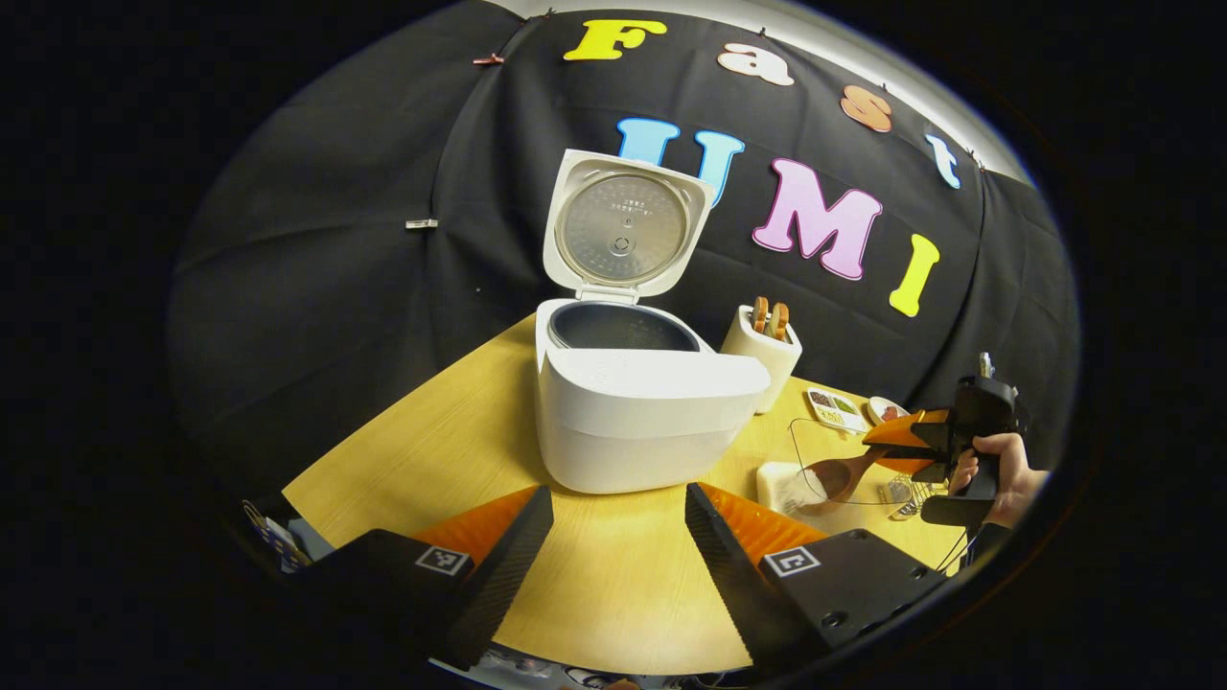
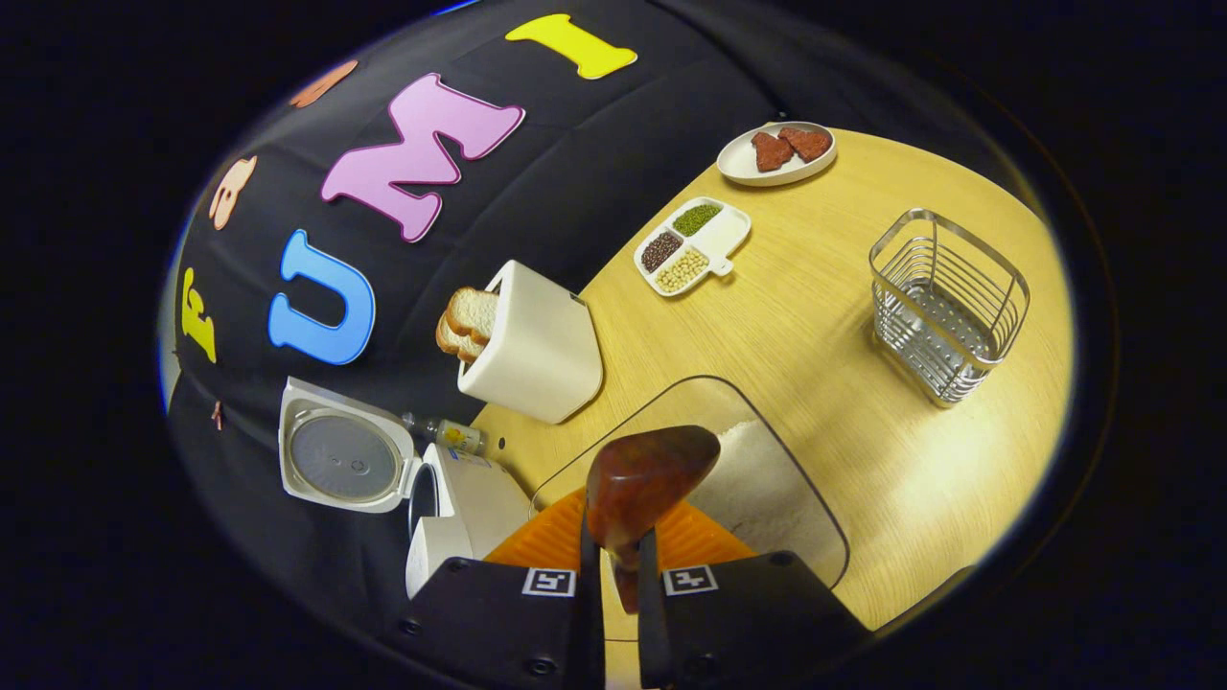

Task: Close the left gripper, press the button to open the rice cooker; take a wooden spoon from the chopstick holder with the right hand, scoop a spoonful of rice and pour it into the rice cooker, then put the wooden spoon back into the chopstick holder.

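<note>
The right hand-held gripper (image 2: 613, 575) is clamped on the handle of the brown wooden spoon (image 2: 644, 484), bowl poised over the clear rectangular container of white rice (image 2: 767, 489), ready to scoop. The left hand-held gripper (image 1: 618, 537), spread open and empty, hangs above the worktop (image 1: 613, 585) facing the white rice cooker (image 1: 637, 412), whose lid stands raised over an empty dark pot.

My rice cooker (image 1: 637, 422) is white with a dark pot. My wooden spoon (image 2: 644, 484) is reddish-brown; the table (image 2: 863, 402) is pale wood-grain.
</note>
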{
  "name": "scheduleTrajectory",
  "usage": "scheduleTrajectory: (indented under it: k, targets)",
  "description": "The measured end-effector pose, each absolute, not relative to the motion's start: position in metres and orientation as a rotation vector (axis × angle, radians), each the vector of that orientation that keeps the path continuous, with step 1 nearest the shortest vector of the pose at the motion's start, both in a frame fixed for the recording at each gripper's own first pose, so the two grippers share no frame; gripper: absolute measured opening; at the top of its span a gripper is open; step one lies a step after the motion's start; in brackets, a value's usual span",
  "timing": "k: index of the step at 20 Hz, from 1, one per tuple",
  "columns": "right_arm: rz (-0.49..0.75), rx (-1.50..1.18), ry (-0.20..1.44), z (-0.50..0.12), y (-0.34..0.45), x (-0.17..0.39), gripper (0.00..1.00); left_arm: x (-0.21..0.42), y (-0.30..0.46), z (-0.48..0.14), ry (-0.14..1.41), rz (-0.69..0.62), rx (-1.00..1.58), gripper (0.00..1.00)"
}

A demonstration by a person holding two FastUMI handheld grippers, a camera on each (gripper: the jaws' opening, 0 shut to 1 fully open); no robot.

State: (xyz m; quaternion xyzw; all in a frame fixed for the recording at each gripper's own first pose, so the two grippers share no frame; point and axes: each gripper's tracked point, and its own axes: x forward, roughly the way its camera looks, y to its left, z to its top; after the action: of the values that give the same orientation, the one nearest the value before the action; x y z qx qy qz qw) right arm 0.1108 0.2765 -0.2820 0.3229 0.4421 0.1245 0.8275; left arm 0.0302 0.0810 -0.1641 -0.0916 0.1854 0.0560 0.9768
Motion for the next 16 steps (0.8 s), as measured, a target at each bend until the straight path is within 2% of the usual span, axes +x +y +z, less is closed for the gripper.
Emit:
scheduleTrajectory:
  k: [6, 10, 16]
  targets:
    - [0.262, 0.785, 0.892, -0.240, 0.267, 0.128, 0.18, 0.031, 0.067, -0.150, 0.350, 0.078, -0.182, 0.98]
    - [0.272, 0.867, 0.860, -0.205, 0.271, 0.145, 0.18, 0.030, 0.056, -0.146, 0.343, 0.058, -0.208, 0.96]
    - [0.295, 0.958, 0.894, -0.169, 0.294, 0.145, 0.18, 0.029, 0.051, -0.132, 0.306, 0.045, -0.217, 0.96]
